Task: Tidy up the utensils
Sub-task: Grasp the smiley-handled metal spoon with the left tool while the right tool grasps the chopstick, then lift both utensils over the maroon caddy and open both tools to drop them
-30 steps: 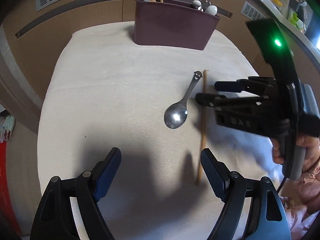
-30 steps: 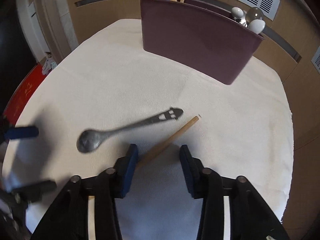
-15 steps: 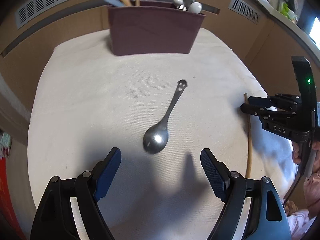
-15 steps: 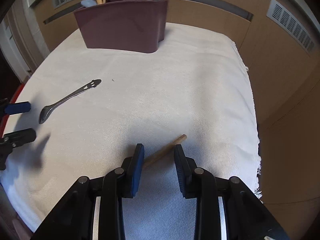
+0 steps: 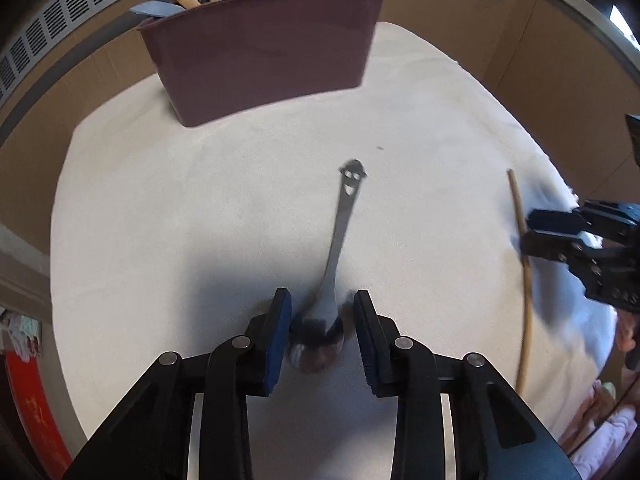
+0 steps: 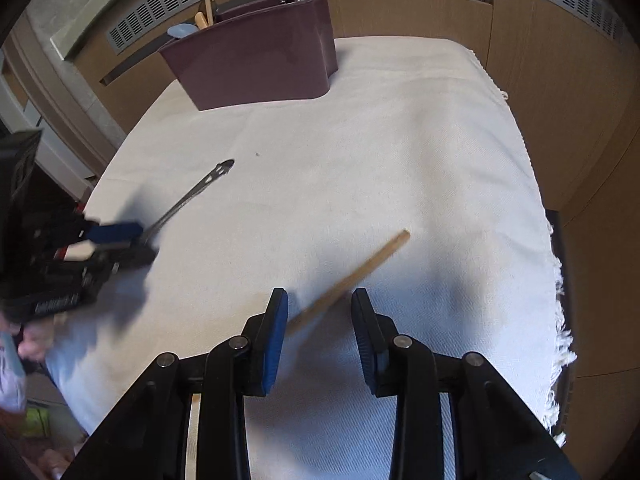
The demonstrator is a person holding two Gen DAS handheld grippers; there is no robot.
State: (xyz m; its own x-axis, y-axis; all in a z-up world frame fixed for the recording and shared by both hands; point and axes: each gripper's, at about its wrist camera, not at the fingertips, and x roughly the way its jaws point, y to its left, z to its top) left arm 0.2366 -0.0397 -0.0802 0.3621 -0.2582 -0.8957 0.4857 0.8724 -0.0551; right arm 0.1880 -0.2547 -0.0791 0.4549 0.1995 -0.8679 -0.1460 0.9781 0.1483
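A metal spoon [image 5: 340, 236] with a smiley cut-out handle lies on the white cloth [image 5: 200, 220]. My left gripper [image 5: 322, 320] straddles its bowl, jaws partly closed with gaps on both sides. A wooden chopstick [image 6: 356, 272] lies on the cloth; my right gripper [image 6: 320, 320] straddles it, its left pad touching the stick, a gap on the right. The chopstick [image 5: 524, 264] and right gripper [image 5: 532, 232] also show in the left wrist view. The spoon [image 6: 192, 196] and left gripper [image 6: 120, 240] show in the right wrist view.
A maroon utensil holder [image 5: 260, 48] stands at the far side of the cloth, holding several spoons and a wooden stick; it also shows in the right wrist view [image 6: 256, 64]. The cloth's fringed edge [image 6: 560, 320] is on the right. Wooden panels surround the table.
My left gripper moved forward over the spoon's bowl and narrowed around it. My right gripper stays astride the chopstick, which has shifted right on the cloth, away from the spoon.
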